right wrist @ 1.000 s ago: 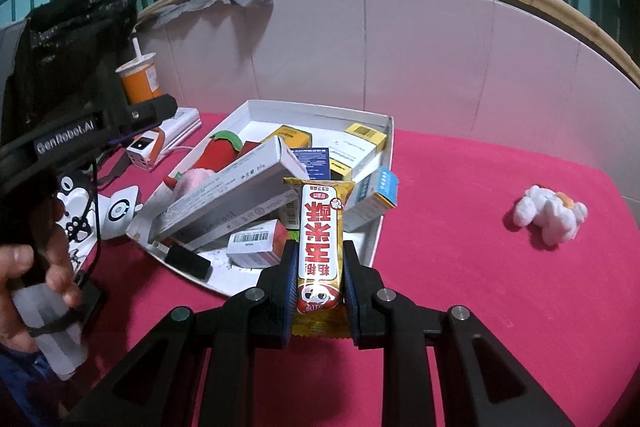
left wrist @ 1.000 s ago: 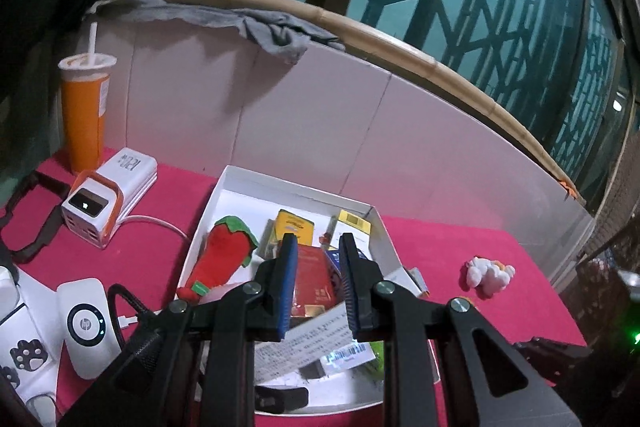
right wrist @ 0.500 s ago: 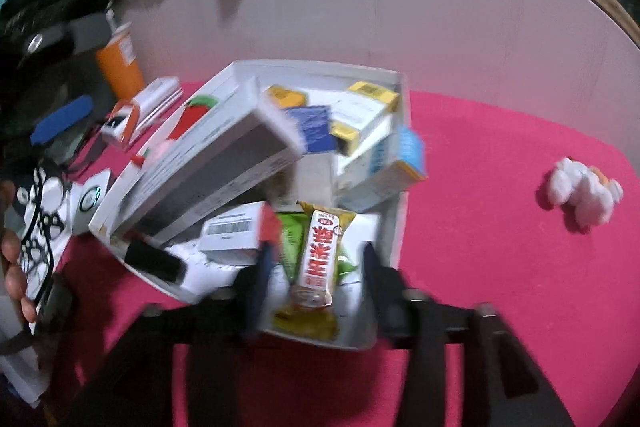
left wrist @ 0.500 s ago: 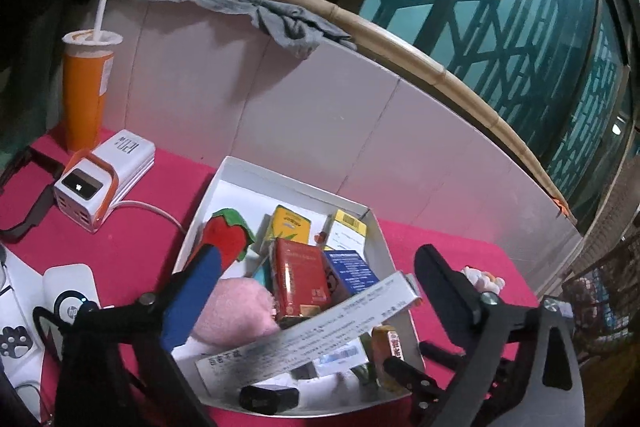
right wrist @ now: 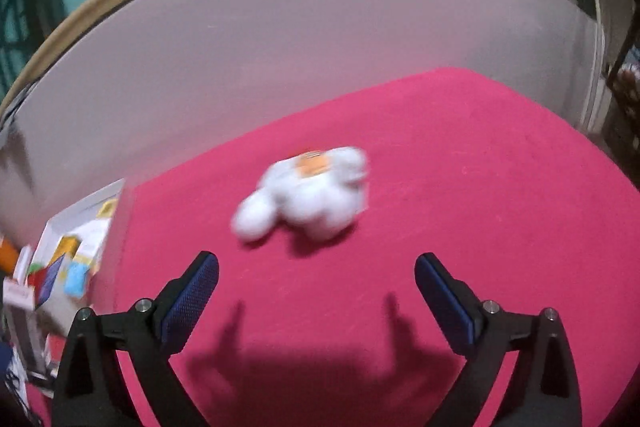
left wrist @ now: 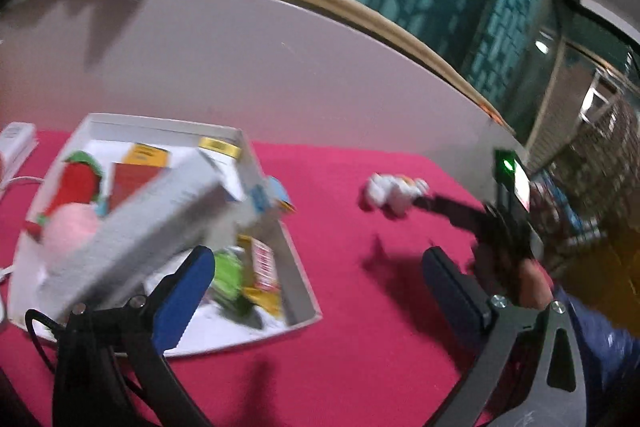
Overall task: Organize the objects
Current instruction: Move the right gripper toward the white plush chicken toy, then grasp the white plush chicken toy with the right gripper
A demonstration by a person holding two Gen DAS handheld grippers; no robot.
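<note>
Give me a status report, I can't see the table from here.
Both grippers open, empty: left gripper, right gripper. White plush toy lying on the red cloth, ahead of right gripper, outside the white box. Path clear.

I see dim, cool indoor light in both views. Motion blur smears the white box [left wrist: 276,239] and the plush toy [right wrist: 308,195]. Gripper shadows fall on the red cloth [right wrist: 460,155] just below the toy, so light comes from behind. Fisheye bending curves the wall above it; corners go black.
</note>
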